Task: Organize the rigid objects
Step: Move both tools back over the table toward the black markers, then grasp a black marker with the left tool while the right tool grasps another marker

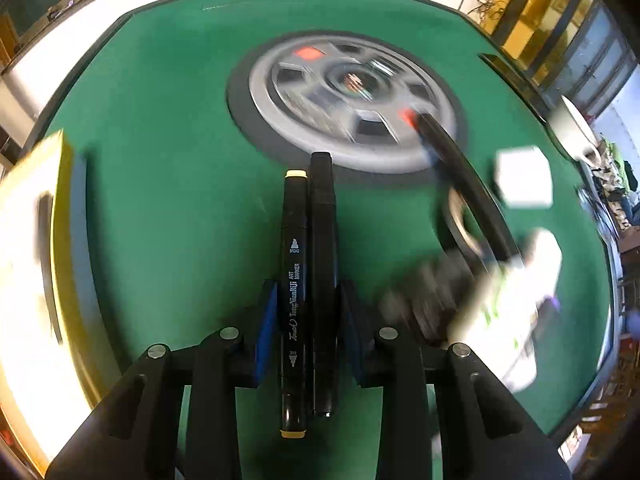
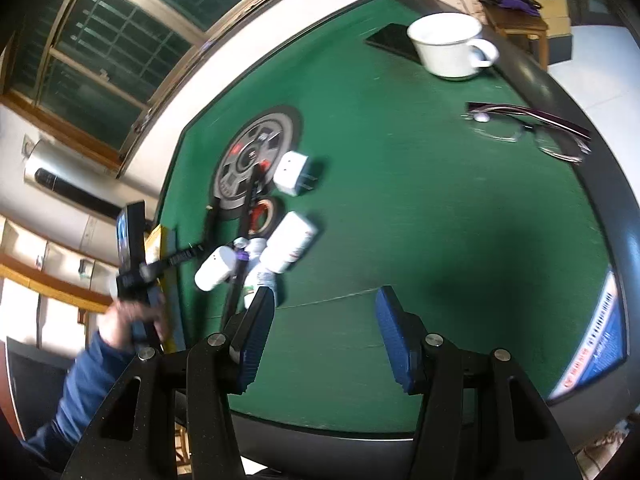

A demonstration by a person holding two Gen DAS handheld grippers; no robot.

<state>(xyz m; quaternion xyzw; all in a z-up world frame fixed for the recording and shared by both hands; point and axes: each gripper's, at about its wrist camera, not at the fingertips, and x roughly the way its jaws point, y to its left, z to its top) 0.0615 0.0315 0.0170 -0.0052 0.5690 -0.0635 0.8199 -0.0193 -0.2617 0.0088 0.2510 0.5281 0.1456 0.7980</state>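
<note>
Between the left gripper (image 1: 306,320), two markers (image 1: 308,280) sit clamped; right gripper (image 2: 324,332) gapes empty.

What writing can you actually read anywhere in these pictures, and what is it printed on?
"Touch TongYuanRui ART MARKER": on the cream-capped marker between the left gripper's pads.
"BROAD": same marker, under a small nib symbol.
Blue and white card at the table's edge: print too small to read.
White bottles: labels too blurred.

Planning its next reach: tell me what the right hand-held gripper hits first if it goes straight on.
Probably bare green table: the right hand-held gripper is open and empty, with the bottles left of its line. Depth is uncertain.
</note>
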